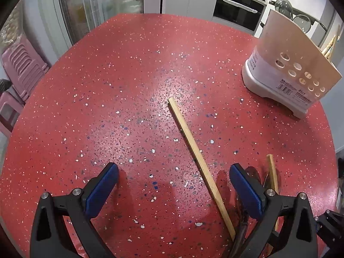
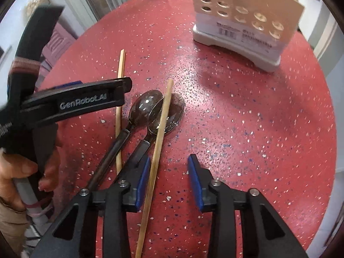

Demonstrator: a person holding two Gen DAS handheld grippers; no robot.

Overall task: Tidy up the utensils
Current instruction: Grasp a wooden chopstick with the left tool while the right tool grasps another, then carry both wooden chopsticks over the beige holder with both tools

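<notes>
Two wooden chopsticks lie on the red speckled table (image 1: 129, 86). One chopstick (image 1: 200, 161) lies between the fingers of my open left gripper (image 1: 172, 185), nearer the right finger. The other chopstick (image 2: 160, 135) lies across two dark spoons (image 2: 148, 109) and runs between the fingers of my open right gripper (image 2: 168, 182), close to its left pad. In the right wrist view the left gripper's finger (image 2: 86, 101) crosses the first chopstick (image 2: 120, 71). The beige utensil holder (image 1: 292, 73) with round holes stands at the far right, also straight ahead in the right wrist view (image 2: 243, 19).
Pink plastic stools (image 1: 23, 68) stand off the table's left edge. An oven and counter (image 1: 236, 8) are behind the table. The holder has chopsticks (image 1: 329, 47) in it. The table (image 2: 258, 129) is round, its edge close on the right.
</notes>
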